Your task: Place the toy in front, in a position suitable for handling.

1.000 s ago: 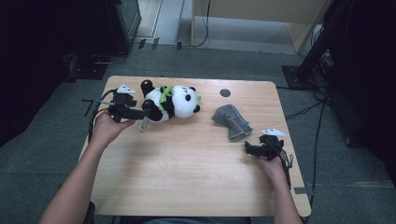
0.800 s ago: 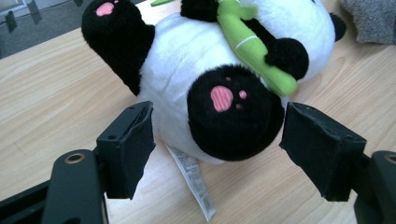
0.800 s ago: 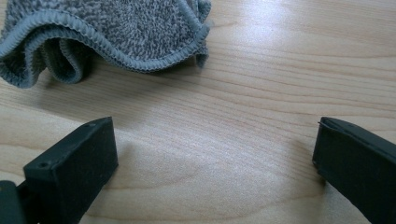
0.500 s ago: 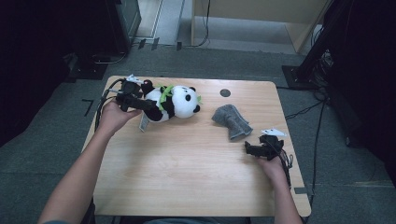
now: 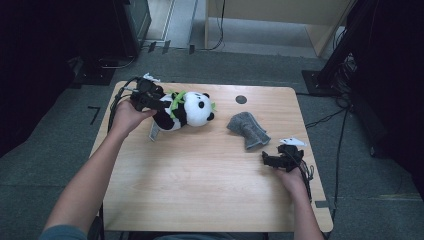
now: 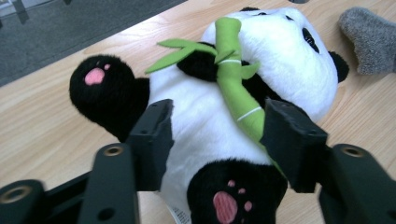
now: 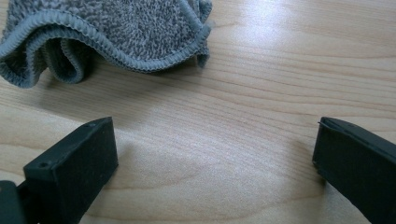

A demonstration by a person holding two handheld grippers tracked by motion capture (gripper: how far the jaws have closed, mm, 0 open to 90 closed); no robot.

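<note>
Panda plush, soft and furry in black and white, lies on its back at the far left part of the desk, head toward the middle of the desk and feet toward the left tool. That tool's two blocky black jaws have just been closing and now press into the plush's white belly from either side, one beside the black leg with its pink paw pad, the other against the green felt bamboo stalk stitched across the chest. The stalk is a padded tube with thin white rings and flat pointed leaves at its top. In the high view the left hand holds the left tool at the plush's lower body, with a cable looping behind it. The right tool hovers low over bare wood with its matte, square-edged jaws spread wide and nothing between them. Just beyond it lies a grey cloth, a nubby terry fabric with a ribbed hem, bunched into soft folds. In the high view the cloth sits right of the panda and well apart from it, near the right tool held in the right hand. The desk is pale wood with a fine straight grain, rounded corners, and a small dark round hole near its far edge.
</note>
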